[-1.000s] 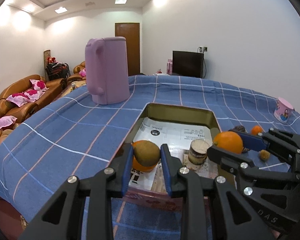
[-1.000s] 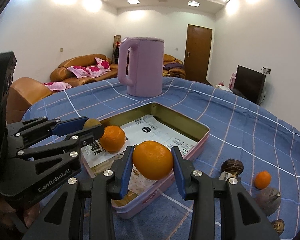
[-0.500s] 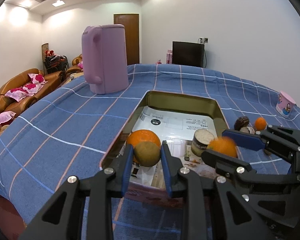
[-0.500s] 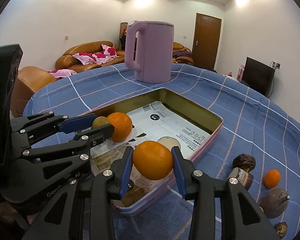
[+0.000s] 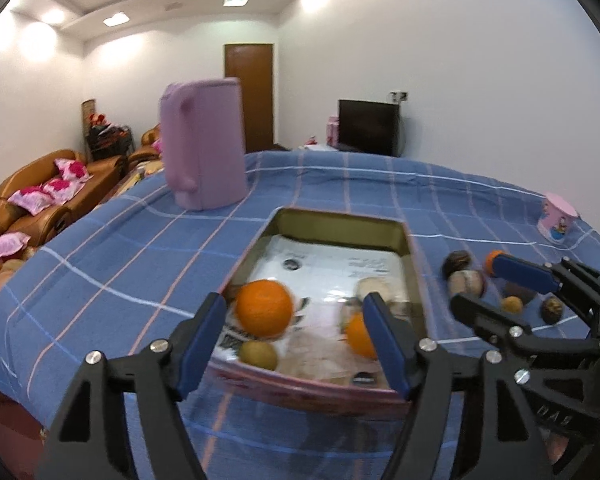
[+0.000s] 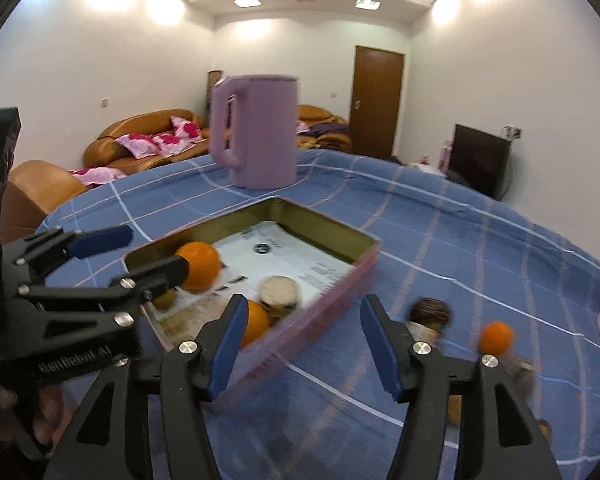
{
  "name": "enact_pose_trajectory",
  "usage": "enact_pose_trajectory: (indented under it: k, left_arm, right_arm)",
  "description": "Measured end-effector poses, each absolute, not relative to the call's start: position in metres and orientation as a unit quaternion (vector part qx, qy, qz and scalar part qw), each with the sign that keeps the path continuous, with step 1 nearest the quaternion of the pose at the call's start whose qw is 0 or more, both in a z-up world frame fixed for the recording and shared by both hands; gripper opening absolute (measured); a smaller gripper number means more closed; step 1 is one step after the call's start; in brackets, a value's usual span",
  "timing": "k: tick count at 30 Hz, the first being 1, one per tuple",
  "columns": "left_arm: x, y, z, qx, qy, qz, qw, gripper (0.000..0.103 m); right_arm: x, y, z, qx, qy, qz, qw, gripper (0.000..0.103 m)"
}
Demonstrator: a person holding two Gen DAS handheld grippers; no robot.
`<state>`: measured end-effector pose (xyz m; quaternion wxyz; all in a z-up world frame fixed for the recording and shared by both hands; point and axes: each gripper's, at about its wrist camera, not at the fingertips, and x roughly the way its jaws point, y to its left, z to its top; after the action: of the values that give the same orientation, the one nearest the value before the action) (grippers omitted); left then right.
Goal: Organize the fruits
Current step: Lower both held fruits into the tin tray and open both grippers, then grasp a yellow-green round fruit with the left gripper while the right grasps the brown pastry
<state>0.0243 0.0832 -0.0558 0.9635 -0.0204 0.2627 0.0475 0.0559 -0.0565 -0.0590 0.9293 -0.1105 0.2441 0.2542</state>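
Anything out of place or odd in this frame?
Nothing spilled or damaged. One oddity: a small round jar sits in the tin tray among the oranges and kiwi, though it is no fruit. Several fruits lie outside on the cloth.

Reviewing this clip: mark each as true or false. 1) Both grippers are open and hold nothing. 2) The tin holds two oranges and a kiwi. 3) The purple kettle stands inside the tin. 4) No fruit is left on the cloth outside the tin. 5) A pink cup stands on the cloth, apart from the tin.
1) True: the left gripper and the right gripper both stand open with nothing between their fingers.
2) True: the tin holds a large orange, a second orange and a kiwi.
3) False: the purple kettle stands on the blue cloth, beyond the tin.
4) False: a small orange and several dark fruits lie on the cloth.
5) True: the pink cup stands apart from the tin.
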Motion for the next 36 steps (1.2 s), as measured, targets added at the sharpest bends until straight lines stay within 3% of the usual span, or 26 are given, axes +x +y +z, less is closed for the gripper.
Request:
enact_pose_trajectory:
  k: [13, 27, 34, 36]
  left_arm:
    - [0.042, -0.005, -0.044, 0.03, 0.268, -0.034, 0.962, 0.074]
    - [0.071, -0.06, -0.062, 0.05, 0.317, -0.097, 0.942, 0.074]
    - [0.079, -0.08, -0.07, 0.06, 0.345, -0.135, 0.927, 0.072]
    - [0.085, -0.087, -0.076, 0.064, 0.362, -0.15, 0.918, 0.067]
  right_arm:
    - [0.074, -0.194, -0.065, -0.034, 0.294, 0.07, 0.953, 0.06]
    - [0.096, -0.211, -0.085, -0.012, 0.376, 0.066, 0.924, 0.06]
    - [0.101, -0.213, -0.092, -0.008, 0.398, 0.073, 0.914, 0.044]
    - [0.101, -0.213, -0.093, -0.008, 0.402, 0.078, 0.912, 0.041]
